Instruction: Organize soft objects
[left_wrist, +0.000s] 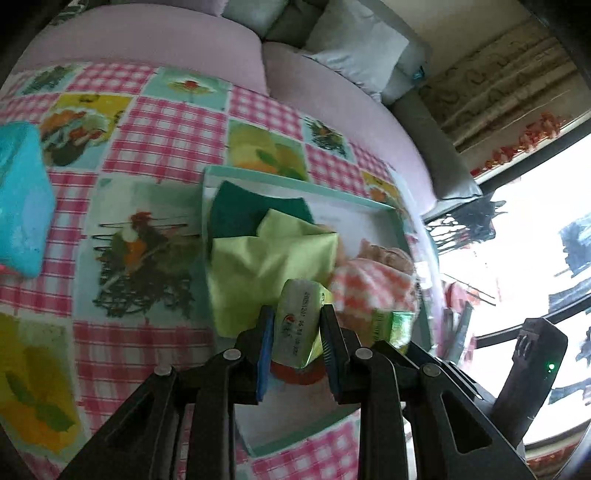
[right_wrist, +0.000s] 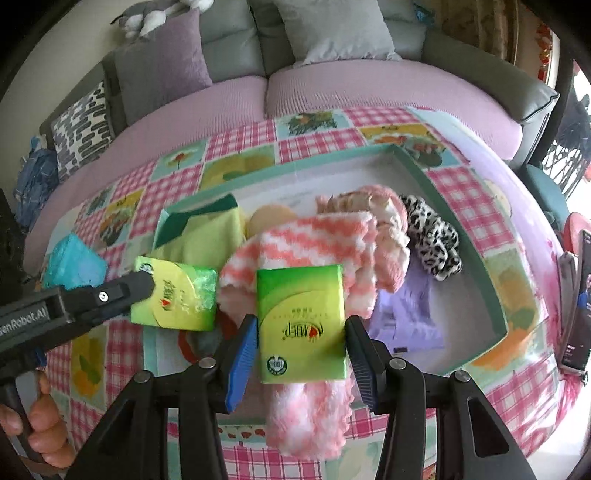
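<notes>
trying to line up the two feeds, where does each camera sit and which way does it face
Left wrist: sits on the left tool, looking down along it at the box tray; its fingers clamp a green tissue pack.
Right wrist: sits on the right tool, facing the tray and sofa; it grips a second tissue pack; a hand shows.
Shared: tray, yellow-green cloth, pink striped towel, blue pack.

Daylight fills both pictures. In the left wrist view the window (left_wrist: 517, 236) right of the tongs (left_wrist: 295, 332) is blown out white, and the cloths (left_wrist: 266, 254) just past them look smeared. The right wrist view is sharper. Both pictures bend round, with dark corners at the edges.
</notes>
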